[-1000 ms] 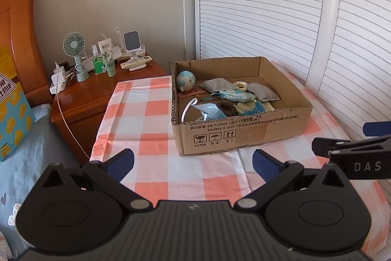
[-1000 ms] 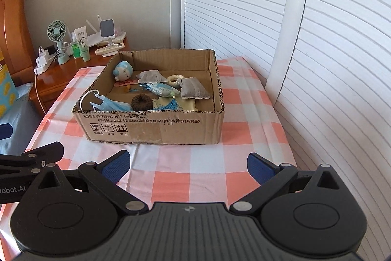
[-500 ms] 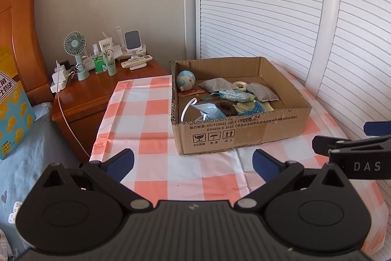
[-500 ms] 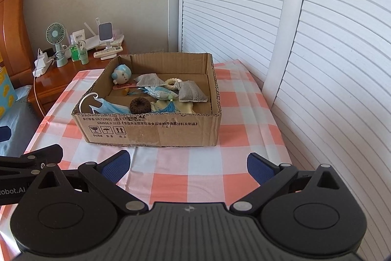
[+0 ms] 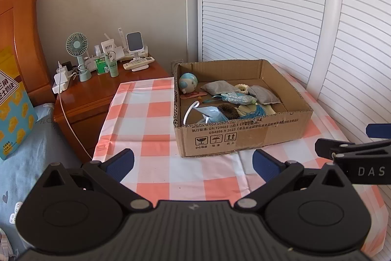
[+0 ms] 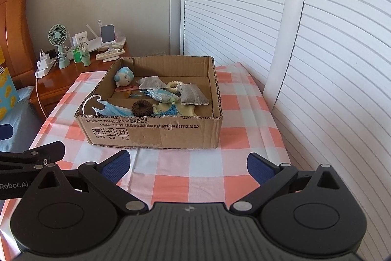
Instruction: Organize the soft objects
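An open cardboard box [image 5: 244, 138] [image 6: 151, 133] stands on the checked table. Inside lie a round blue doll head [image 5: 187, 83] [image 6: 124, 76], two grey sachets [image 5: 218, 87] [image 6: 194, 94], a blue face mask [image 5: 210, 114] [image 6: 110, 109], a brown hair scrunchie [image 5: 228, 111] [image 6: 142, 108], a pale ring [image 6: 174, 85] and a blue tasselled pouch [image 6: 162, 95]. My left gripper [image 5: 193, 162] is open and empty, in front of the box. My right gripper [image 6: 188, 162] is open and empty too, also short of the box.
The pink-and-white checked tablecloth [image 5: 151, 114] covers the table. A wooden nightstand [image 5: 97, 94] at the left holds a small fan [image 5: 77, 45], bottles and a remote. White louvred doors [image 6: 317, 40] run along the right. A bed with a blue sheet [image 5: 22, 138] lies at the left.
Both grippers have drawn back and risen slightly, so the box looks a little farther away. Nothing in the box has moved.
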The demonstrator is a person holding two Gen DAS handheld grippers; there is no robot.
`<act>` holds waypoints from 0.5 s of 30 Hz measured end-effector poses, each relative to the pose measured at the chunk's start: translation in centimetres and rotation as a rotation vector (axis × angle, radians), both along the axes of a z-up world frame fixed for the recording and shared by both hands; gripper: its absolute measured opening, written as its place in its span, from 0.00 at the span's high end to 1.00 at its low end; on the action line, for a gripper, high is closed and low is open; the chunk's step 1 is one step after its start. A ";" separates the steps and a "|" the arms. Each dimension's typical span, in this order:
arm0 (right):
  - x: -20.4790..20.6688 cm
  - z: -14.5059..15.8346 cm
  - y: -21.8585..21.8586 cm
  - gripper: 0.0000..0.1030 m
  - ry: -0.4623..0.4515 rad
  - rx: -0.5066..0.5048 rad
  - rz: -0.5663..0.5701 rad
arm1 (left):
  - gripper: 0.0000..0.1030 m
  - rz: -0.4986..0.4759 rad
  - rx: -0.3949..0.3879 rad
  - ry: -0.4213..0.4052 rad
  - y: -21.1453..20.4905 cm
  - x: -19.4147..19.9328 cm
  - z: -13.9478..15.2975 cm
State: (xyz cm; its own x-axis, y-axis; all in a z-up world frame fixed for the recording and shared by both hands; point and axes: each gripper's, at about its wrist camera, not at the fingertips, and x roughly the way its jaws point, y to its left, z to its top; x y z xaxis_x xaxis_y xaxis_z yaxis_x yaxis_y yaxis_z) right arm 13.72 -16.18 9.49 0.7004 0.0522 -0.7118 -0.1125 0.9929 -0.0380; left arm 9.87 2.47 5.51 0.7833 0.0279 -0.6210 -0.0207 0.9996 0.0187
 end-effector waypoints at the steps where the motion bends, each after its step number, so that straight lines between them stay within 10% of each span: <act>1: 0.0 0.0 0.0 0.00 0.000 0.000 0.002 | 0.01 0.001 0.000 0.000 0.0 0.0 0.0; 15: -0.2 0.1 0.1 0.00 -0.001 0.001 0.009 | 0.01 0.004 -0.001 0.003 0.0 0.0 0.0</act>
